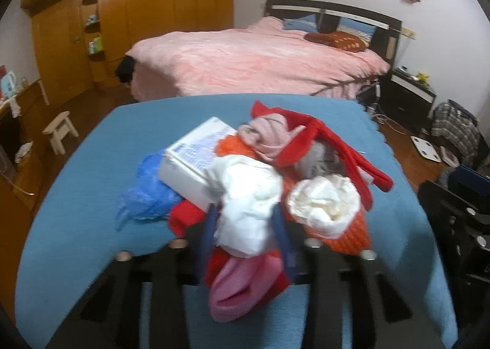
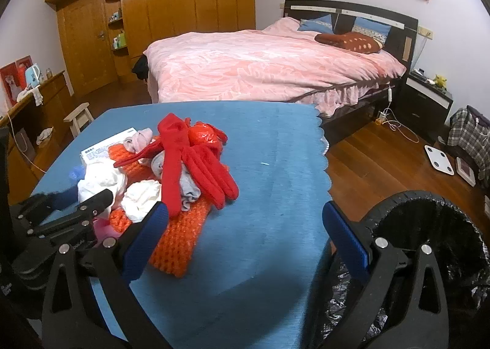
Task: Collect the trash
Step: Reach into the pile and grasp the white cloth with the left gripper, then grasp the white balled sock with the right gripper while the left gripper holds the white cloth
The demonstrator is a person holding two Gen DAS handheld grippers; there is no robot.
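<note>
A blue-covered tabletop (image 2: 275, 171) carries a heap toward its left side: an orange foam net sleeve (image 2: 177, 244), red gloves (image 2: 196, 162), a white printed box (image 1: 196, 159), a blue plastic bag (image 1: 147, 192), crumpled white tissue wads (image 1: 324, 205) and a pink cloth (image 1: 239, 284).

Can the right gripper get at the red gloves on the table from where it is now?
Probably yes. The right gripper is open and empty, and the red gloves lie on top of the pile ahead and to its left, with only bare blue tablecloth between.
</note>
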